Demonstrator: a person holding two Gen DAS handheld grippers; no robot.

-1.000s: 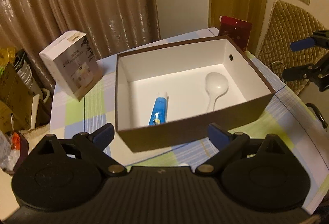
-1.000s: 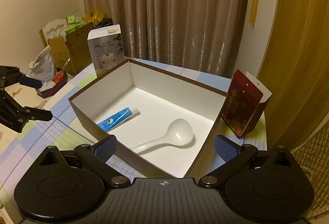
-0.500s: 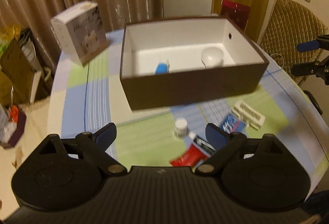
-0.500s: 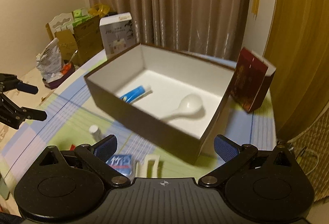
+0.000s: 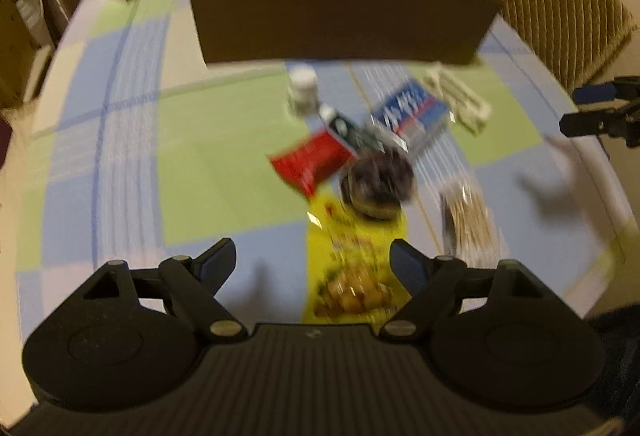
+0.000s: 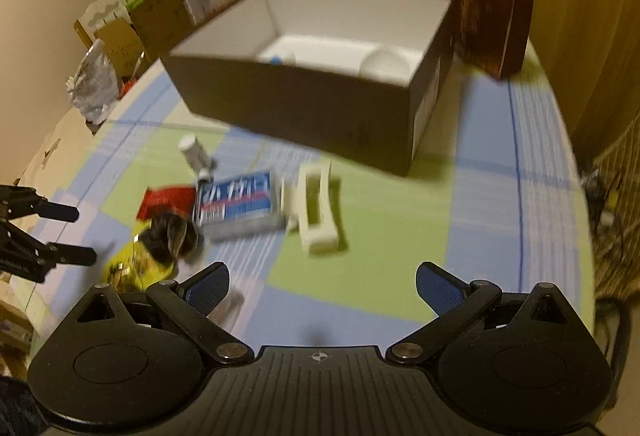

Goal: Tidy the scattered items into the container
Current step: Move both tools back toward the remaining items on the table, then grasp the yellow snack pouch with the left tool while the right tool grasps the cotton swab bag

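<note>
The left gripper (image 5: 313, 260) points steeply down over the checked tablecloth (image 5: 120, 156), its jaws closing with nothing between them. Just ahead of its fingertips lies the yellow snack packet (image 5: 352, 268), with a dark round object (image 5: 376, 184) at the packet's far end. Beyond that sit a red sachet (image 5: 312, 162), a small white bottle (image 5: 303, 90) and a blue-and-white box (image 5: 412, 112), all blurred. The brown container (image 5: 340, 20) stands farther ahead, well apart from the pile.

The right gripper (image 6: 322, 286) hangs spread wide and empty. A white plastic holder (image 6: 316, 208) lies ahead of it, slightly left, and the container (image 6: 320, 104) is beyond.

To pick cleanly, the left gripper should probably settle on one item, straddle it squarely and slow down before closing, since the things overlap.

A second ago both cameras looked into the container at a blue tube and a white spoon. Now both grippers have dropped toward the scattered items, and the left jaws have narrowed.
</note>
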